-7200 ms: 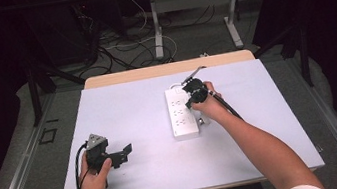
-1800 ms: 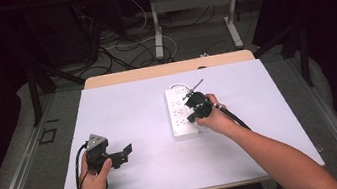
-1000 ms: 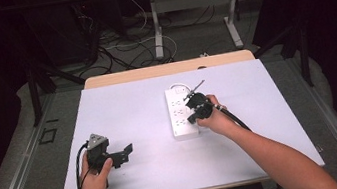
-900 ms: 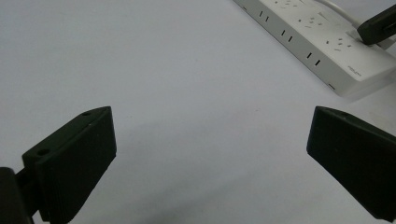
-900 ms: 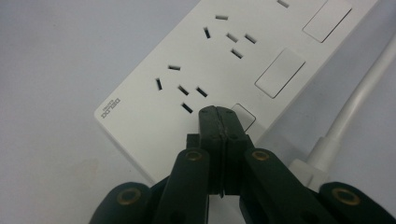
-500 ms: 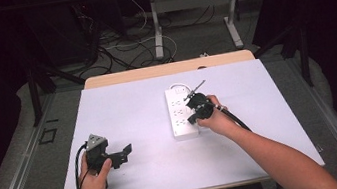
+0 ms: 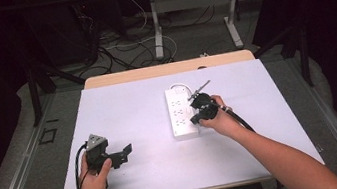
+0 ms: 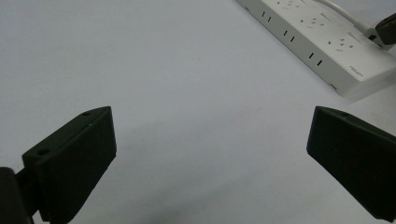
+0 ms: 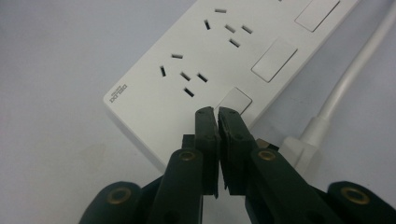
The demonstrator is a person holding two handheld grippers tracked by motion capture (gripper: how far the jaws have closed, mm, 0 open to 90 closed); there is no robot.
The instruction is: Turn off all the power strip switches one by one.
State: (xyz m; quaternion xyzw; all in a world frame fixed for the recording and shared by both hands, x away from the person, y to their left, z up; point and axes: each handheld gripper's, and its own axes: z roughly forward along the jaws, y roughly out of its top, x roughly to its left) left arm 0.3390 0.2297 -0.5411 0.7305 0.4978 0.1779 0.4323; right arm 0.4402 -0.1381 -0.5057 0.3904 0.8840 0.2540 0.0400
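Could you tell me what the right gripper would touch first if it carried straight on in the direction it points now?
Most likely the nearest rocker switch on the white power strip. The right gripper has its jaws all but shut, with nothing between them, tips just at that switch's edge. Whether they already touch it is unclear.

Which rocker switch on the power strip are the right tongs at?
The end switch, beside the brand-marked corner of the power strip. The shut right tongs have their tips at its edge; the other two switches lie farther up the strip.
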